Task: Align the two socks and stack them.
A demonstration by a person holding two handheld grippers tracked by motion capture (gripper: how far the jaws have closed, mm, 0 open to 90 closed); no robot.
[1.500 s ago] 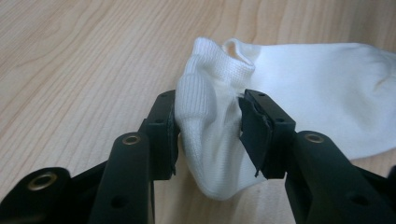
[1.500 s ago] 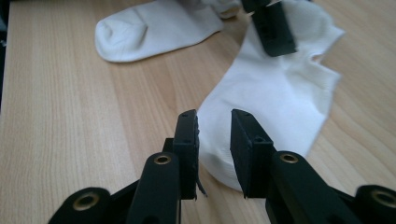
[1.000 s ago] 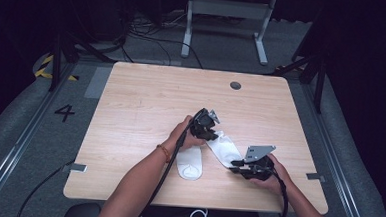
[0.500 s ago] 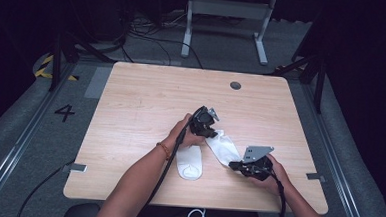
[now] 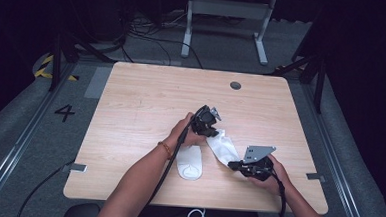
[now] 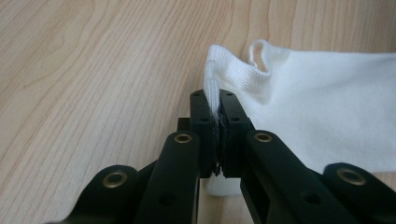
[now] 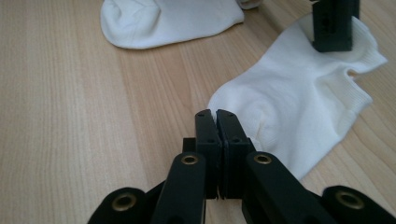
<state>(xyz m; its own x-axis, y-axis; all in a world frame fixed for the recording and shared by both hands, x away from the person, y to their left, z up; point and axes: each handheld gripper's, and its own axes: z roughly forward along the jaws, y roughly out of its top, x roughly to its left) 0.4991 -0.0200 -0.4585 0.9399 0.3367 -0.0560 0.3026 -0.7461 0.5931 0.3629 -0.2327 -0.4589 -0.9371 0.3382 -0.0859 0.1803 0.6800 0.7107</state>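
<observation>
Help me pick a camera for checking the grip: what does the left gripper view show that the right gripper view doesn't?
Left gripper view: the left gripper shut on the ribbed cuff of the sock, with fabric pinched between the pads. Right gripper view: the right gripper shut at that sock's toe, pinch unclear, plus a second sock lying farther off. Both: the same white sock on the wooden table.

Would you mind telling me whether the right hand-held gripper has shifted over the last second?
Barely: the right hand-held gripper sits at about the same spot near the table's front edge, its jaws shut at the sock's toe.
</observation>
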